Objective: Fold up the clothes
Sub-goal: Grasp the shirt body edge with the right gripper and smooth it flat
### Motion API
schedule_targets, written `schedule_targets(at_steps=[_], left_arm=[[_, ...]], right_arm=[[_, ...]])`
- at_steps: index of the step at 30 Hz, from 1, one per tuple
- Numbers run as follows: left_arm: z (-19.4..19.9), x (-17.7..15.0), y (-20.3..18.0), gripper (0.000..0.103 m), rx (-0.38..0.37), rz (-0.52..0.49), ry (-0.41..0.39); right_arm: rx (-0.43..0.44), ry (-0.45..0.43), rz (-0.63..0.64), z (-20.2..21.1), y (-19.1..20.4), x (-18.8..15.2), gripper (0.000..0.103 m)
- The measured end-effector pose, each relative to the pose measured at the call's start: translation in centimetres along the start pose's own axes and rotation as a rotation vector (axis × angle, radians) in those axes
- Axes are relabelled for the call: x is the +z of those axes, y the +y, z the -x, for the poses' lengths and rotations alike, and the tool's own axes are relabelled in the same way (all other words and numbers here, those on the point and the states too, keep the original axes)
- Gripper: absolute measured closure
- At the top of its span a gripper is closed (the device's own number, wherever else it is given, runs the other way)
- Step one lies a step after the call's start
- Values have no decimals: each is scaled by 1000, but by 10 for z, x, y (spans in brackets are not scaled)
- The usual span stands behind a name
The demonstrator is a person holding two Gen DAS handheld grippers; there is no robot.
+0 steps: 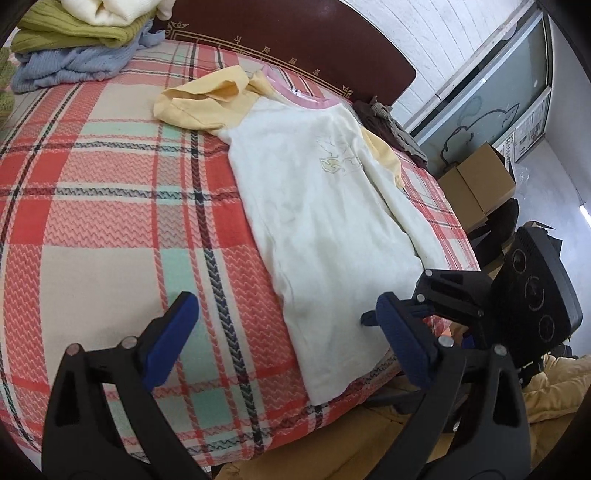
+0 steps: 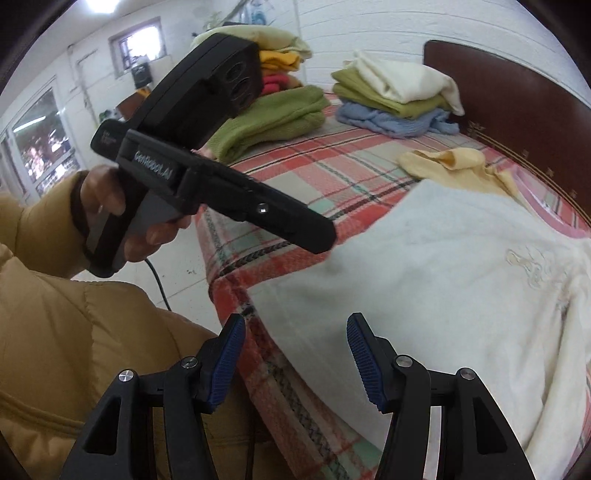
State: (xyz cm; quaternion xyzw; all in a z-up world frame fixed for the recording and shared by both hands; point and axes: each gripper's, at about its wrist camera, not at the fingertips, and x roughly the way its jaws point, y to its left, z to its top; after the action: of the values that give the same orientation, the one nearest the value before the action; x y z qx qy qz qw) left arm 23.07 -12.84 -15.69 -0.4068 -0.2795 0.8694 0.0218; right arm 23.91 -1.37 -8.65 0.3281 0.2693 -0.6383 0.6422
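Cream shirt (image 1: pixel 325 221) lying lengthwise, pink collar toward headboard (image 1: pixel 295 33), both tools (image 1: pixel 291 332) (image 2: pixel 297 358) open, empty.

A plaid-covered bed (image 1: pixel 110 206) carries a cream shirt (image 1: pixel 325 229) and folded sweater piles (image 2: pixel 391 99) near the headboard.

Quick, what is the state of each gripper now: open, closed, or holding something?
Left gripper: open, holding nothing, above the hem of the shirt.
Right gripper: open, holding nothing, at the shirt's near edge.
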Motion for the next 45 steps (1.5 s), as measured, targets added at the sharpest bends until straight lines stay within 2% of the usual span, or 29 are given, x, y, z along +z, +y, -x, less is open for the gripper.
schedule_targets(at_steps=[4, 5, 6, 7, 8, 12, 15, 19, 21, 24, 27, 29, 31, 34, 37, 40, 45], left_arm=[[7, -4, 7, 6, -6, 14, -10], [9, -5, 8, 6, -7, 17, -13], [10, -6, 9, 6, -7, 19, -15], [11, -6, 11, 6, -5, 22, -16], [13, -7, 13, 6, -1, 26, -19], [25, -4, 21, 6, 0, 44, -52], [40, 1, 26, 6, 6, 48, -90], [59, 6, 33, 6, 30, 47, -136], [63, 7, 36, 6, 27, 50, -140], [59, 5, 39, 6, 27, 50, -123], [49, 6, 39, 6, 34, 42, -98], [42, 11, 35, 6, 51, 21, -90], [37, 23, 27, 6, 77, -30, -101], [27, 47, 13, 6, 131, -128, -126], [12, 76, -2, 6, 202, -237, -152], [-15, 106, -10, 6, 264, -322, -134], [-62, 148, -10, 6, 319, -400, -81]], right_arm=[[-39, 27, 63, -26, 5, 2, 45], [-43, 15, 64, -27, 5, 3, 50], [-42, 8, 50, -27, 4, 5, 59], [-42, 5, 27, -27, 0, 7, 82], [-37, 3, -9, -27, -7, 10, 97], [94, -26, -196, -27, -35, 21, 97], [204, -81, -278, -25, -43, 36, 97], [290, -113, -306, -37, -40, 61, 97], [302, -86, -302, -46, -35, 65, 97], [319, -10, -294, -61, -26, 60, 93], [309, 56, -265, -67, -18, 52, 81], [293, 22, -252, -54, -17, 49, 63], [244, -36, -260, -32, -24, 44, 58], [170, -123, -345, 4, -50, 30, 55], [85, -207, -466, 41, -85, 8, 40], [8, -270, -591, 71, -120, -18, 38], [-99, -355, -790, 105, -174, -56, 29]])
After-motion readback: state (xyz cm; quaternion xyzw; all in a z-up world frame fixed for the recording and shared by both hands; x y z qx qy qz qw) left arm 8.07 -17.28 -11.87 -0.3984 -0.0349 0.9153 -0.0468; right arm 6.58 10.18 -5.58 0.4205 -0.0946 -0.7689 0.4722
